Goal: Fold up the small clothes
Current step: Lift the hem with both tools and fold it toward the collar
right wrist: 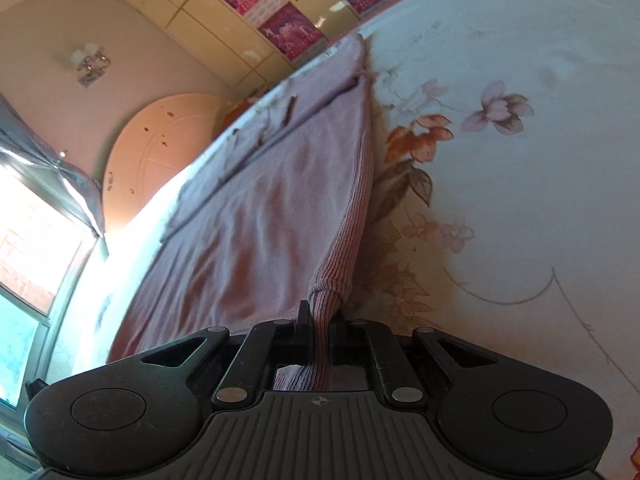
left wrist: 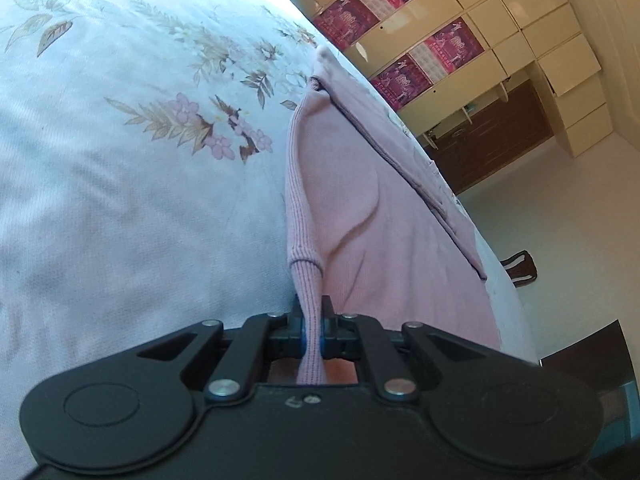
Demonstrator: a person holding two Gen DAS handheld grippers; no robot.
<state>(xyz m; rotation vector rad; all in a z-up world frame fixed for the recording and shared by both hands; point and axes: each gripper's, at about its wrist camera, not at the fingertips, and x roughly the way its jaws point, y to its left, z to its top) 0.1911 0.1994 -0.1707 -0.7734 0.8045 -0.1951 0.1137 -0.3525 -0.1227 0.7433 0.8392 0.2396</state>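
the left claw (left wrist: 311,322) and the right claw (right wrist: 320,330) are each pinched nearly closed on a ribbed hem corner of one pink top (left wrist: 360,208), probably so the hem can be lifted evenly and carried over in a fold. the top stretches straight ahead of both claws, lying flat on the flowered bed (left wrist: 120,160), with the ribbed edge running away from each claw's fingertips. counted: one garment, two claws, and four purple posters (left wrist: 452,46) on the cupboards far beyond the left claw.
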